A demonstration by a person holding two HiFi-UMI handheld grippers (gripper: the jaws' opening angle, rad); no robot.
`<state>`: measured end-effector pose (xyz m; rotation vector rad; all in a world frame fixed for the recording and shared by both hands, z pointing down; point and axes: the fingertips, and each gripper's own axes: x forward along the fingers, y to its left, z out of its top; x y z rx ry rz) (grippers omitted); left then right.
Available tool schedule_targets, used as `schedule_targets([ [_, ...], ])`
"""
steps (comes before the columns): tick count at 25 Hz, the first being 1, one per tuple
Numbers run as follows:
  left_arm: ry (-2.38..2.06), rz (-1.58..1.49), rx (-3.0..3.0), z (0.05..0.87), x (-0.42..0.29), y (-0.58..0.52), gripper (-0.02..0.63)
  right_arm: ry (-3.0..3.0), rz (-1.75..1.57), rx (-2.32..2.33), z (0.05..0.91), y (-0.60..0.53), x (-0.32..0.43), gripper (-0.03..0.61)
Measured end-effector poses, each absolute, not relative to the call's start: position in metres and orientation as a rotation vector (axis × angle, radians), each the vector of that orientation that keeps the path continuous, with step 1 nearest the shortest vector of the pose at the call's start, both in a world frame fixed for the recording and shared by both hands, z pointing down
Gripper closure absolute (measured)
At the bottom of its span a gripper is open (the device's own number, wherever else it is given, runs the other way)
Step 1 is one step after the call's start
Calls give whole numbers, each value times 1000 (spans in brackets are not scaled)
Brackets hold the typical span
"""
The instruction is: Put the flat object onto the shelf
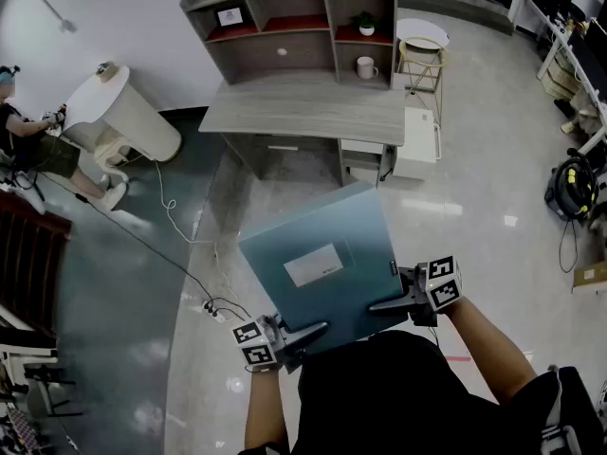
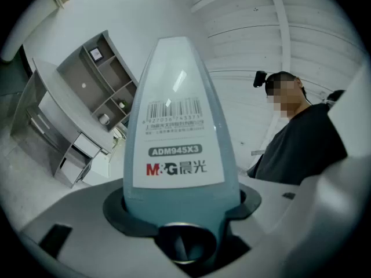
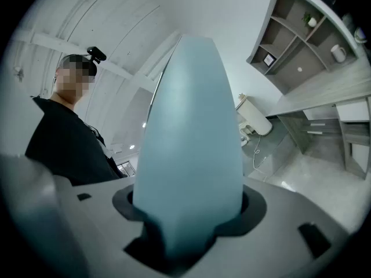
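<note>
I hold a flat light-blue file box [image 1: 322, 263] with a white label in front of my body, above the floor. My left gripper [image 1: 308, 335] is shut on its near left corner, my right gripper [image 1: 384, 303] on its right edge. In the left gripper view the box's labelled spine [image 2: 177, 132] fills the jaws of the left gripper [image 2: 179, 213]. The right gripper view shows a plain blue edge [image 3: 191, 138] wedged in the right gripper [image 3: 188, 213]. The grey shelf unit [image 1: 294, 27] stands on a desk [image 1: 303, 112] ahead, some way off.
The shelf compartments hold a picture frame [image 1: 230, 16], a small plant [image 1: 365, 22] and a mug [image 1: 365, 66]. A white drawer unit [image 1: 417, 145] and a gold side table [image 1: 422, 60] stand right of the desk. A cable [image 1: 190, 273] crosses the floor at left, near a white rounded cabinet [image 1: 128, 112] and a seated person [image 1: 28, 140].
</note>
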<state>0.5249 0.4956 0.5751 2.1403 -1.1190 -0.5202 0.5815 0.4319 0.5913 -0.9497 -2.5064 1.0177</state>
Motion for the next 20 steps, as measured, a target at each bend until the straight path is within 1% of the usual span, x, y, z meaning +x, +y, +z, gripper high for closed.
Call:
schedule_targets([
  [7, -1143, -551, 2137, 578, 563, 495, 310, -2485, 994, -1003, 591, 431, 619, 291],
  [11, -1176, -584, 2113, 572, 572, 497, 310, -2443, 994, -1033, 584, 432, 624, 283],
  [20, -1269, -516, 2108, 574, 579, 528, 310, -2385, 952, -1117, 597, 464, 626, 268],
])
